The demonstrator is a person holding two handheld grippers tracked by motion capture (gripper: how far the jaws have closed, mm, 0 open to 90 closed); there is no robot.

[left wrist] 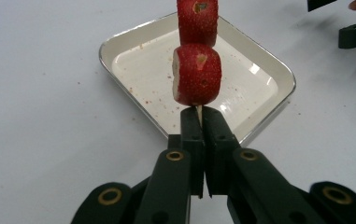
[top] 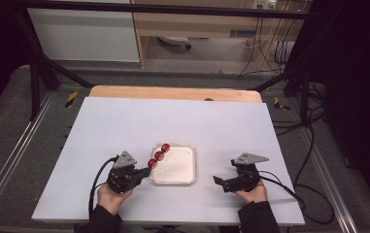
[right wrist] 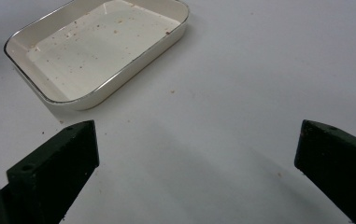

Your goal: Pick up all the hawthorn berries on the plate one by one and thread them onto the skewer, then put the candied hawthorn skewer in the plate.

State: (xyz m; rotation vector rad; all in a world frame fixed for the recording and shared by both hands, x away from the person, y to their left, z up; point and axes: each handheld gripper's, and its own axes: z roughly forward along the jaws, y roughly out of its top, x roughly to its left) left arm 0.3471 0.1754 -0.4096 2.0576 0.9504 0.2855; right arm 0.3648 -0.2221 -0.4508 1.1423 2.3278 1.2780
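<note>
The left gripper point(left wrist: 198, 114) is clamped on the thin stick of a strawberry skewer point(left wrist: 197, 74), light, soft fruit pointing toward two o'clock over the white tray point(top: 191, 167), so the stick is the hold, while the right gripper point(top: 223, 182) gapes wide and empty.

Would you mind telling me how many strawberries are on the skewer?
3. They sit in a row on the skewer: strawberries at and, held by the left gripper over the tray.

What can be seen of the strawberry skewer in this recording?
The skewer of three red strawberry pieces has a thin pale stick running through it. The fruit looks seeded and cut flat at the ends, showing whitish flesh. The left hand-held gripper is shut on the stick's bare end, holding the skewer slantwise above the near-left rim of the white rectangular tray.
</note>
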